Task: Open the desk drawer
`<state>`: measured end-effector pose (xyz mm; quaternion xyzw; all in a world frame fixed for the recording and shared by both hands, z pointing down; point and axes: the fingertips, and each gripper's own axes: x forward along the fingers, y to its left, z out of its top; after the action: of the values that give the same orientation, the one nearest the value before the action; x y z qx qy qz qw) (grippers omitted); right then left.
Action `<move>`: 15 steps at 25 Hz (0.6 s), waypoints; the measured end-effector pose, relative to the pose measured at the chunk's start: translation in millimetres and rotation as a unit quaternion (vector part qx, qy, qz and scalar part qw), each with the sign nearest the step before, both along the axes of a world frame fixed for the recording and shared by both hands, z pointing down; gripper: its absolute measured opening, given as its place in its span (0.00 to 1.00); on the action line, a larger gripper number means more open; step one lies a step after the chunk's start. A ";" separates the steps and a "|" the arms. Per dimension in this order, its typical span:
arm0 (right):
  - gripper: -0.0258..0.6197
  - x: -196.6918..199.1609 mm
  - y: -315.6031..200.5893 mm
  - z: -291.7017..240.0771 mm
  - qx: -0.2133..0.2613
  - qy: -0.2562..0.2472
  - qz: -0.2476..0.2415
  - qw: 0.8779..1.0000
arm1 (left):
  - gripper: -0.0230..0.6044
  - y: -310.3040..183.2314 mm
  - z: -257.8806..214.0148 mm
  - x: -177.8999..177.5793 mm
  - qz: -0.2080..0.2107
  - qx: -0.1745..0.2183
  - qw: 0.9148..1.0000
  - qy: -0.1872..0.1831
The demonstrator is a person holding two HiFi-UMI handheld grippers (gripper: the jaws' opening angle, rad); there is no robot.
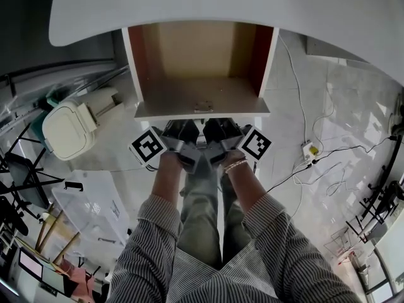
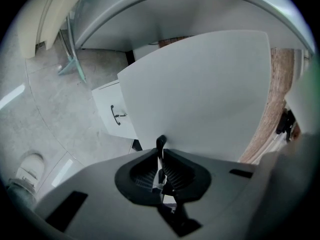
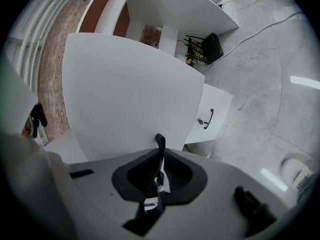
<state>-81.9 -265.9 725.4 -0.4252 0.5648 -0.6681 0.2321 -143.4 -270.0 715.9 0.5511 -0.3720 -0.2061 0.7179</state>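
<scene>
- The handle [image 2: 161,141] is mostly hidden under both grippers at the drawer [image 1: 189,90] front.
- The left gripper [image 2: 160,152] and right gripper [image 3: 161,152] each pinch it.
- Inside the drawer lies a small unclear object [image 1: 203,106].

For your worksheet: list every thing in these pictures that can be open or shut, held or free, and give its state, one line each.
drawer, pulled open
handle, gripped by both grippers
left gripper, shut on handle
right gripper, shut on handle
cabinet, shut
</scene>
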 end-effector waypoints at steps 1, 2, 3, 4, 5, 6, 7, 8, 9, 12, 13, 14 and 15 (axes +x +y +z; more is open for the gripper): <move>0.10 -0.3 0.3 1.1 -0.003 -0.002 -0.002 1.000 | 0.10 -0.4 0.2 0.2 0.000 0.000 1.000 -0.001; 0.10 -0.8 0.4 2.0 -0.005 -0.004 -0.004 1.000 | 0.10 -0.5 0.5 0.1 0.001 0.000 1.000 -0.004; 0.10 -1.5 0.4 2.2 -0.007 -0.006 -0.006 1.000 | 0.10 0.3 1.4 -0.6 0.002 -0.003 1.000 -0.010; 0.10 -2.1 0.5 1.9 -0.009 -0.008 -0.009 1.000 | 0.10 2.1 3.3 -2.0 0.005 -0.006 1.000 -0.018; 0.10 -2.3 1.0 1.3 -0.010 -0.008 -0.012 1.000 | 0.10 4.0 5.4 -3.9 0.012 -0.006 0.999 -0.031; 0.10 -2.1 1.8 1.1 -0.010 -0.008 -0.015 1.000 | 0.10 4.9 6.4 -5.0 0.021 0.000 0.999 -0.044; 0.11 -1.8 2.8 1.5 -0.012 -0.006 -0.018 1.000 | 0.10 5.1 6.7 -5.3 0.029 0.005 0.998 -0.053; 0.11 -1.3 4.1 2.5 -0.013 -0.004 -0.023 1.000 | 0.10 5.5 7.1 -5.1 0.035 0.008 0.998 -0.060; 0.12 -0.8 5.5 3.6 -0.015 -0.003 -0.026 1.000 | 0.11 6.3 7.6 -5.1 0.038 0.008 0.997 -0.064; 0.14 -0.8 11.9 2.5 -0.016 0.001 -0.033 0.999 | 0.11 12.8 7.9 -6.8 0.042 0.003 0.997 -0.069; 0.15 -0.5 15.0 1.8 -0.017 0.006 -0.036 0.999 | 0.11 15.8 7.7 -7.5 0.042 0.001 0.997 -0.069; 0.15 0.5 18.8 1.2 -0.020 0.011 -0.038 0.999 | 0.11 19.0 7.1 -8.0 0.041 -0.001 0.997 -0.069; 0.16 2.5 23.3 0.6 -0.025 0.016 -0.039 0.999 | 0.11 22.4 6.0 -8.2 0.039 -0.003 0.997 -0.070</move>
<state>-79.4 -242.6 726.0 -0.4191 0.5675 -0.6837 0.1865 -151.5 -247.6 721.9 0.5763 -0.3997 -0.1380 0.6993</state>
